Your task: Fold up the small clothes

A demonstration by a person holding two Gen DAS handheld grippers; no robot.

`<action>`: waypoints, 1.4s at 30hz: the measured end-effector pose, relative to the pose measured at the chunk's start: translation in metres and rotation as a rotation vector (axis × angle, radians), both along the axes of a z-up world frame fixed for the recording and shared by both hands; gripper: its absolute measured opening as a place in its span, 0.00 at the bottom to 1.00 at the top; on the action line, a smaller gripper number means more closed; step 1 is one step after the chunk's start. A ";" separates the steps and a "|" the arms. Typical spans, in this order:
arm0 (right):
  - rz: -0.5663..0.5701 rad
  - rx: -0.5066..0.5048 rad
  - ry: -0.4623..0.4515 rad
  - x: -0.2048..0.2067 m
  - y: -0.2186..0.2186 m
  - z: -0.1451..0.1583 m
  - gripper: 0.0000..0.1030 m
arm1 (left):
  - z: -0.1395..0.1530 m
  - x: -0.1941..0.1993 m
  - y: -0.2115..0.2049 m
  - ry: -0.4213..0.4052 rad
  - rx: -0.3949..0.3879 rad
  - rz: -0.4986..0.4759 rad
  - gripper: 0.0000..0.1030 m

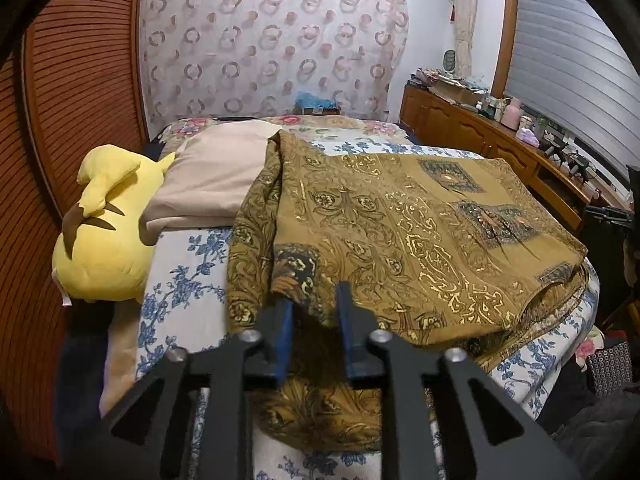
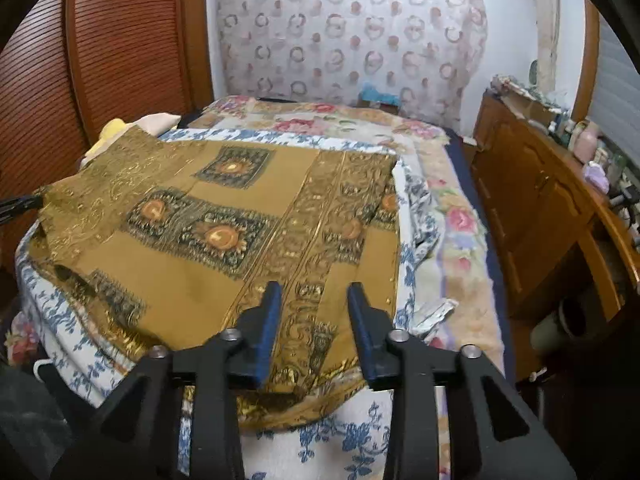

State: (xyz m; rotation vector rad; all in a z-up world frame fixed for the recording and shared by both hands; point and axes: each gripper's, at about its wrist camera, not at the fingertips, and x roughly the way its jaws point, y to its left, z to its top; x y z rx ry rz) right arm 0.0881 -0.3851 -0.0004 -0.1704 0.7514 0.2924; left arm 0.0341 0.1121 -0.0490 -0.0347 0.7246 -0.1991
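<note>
A mustard-gold patterned cloth (image 1: pixel 400 232) lies folded over on the blue-flowered bed sheet (image 1: pixel 184 276). My left gripper (image 1: pixel 314 300) is open, its blue pads (image 1: pixel 285 332) straddling the cloth's near left edge, with cloth between and under the jaws. In the right wrist view the same cloth (image 2: pixel 208 224) spreads across the bed. My right gripper (image 2: pixel 314 300) is open just above the cloth's near right corner, its pads (image 2: pixel 266 336) apart. The tip of the left gripper shows at the far left (image 2: pixel 18 204), at the cloth's corner.
A yellow plush toy (image 1: pixel 104 232) and a beige pillow (image 1: pixel 212 180) lie at the bed's left. A floral blanket (image 2: pixel 452 216) covers the right side. A wooden cabinet (image 2: pixel 536 208) with clutter runs along the right; a slatted wardrobe (image 1: pixel 72 92) stands left.
</note>
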 end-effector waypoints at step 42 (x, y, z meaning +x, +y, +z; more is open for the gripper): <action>0.125 -0.033 0.070 0.044 0.116 -0.074 0.45 | -0.054 0.042 0.014 0.133 0.051 0.090 0.49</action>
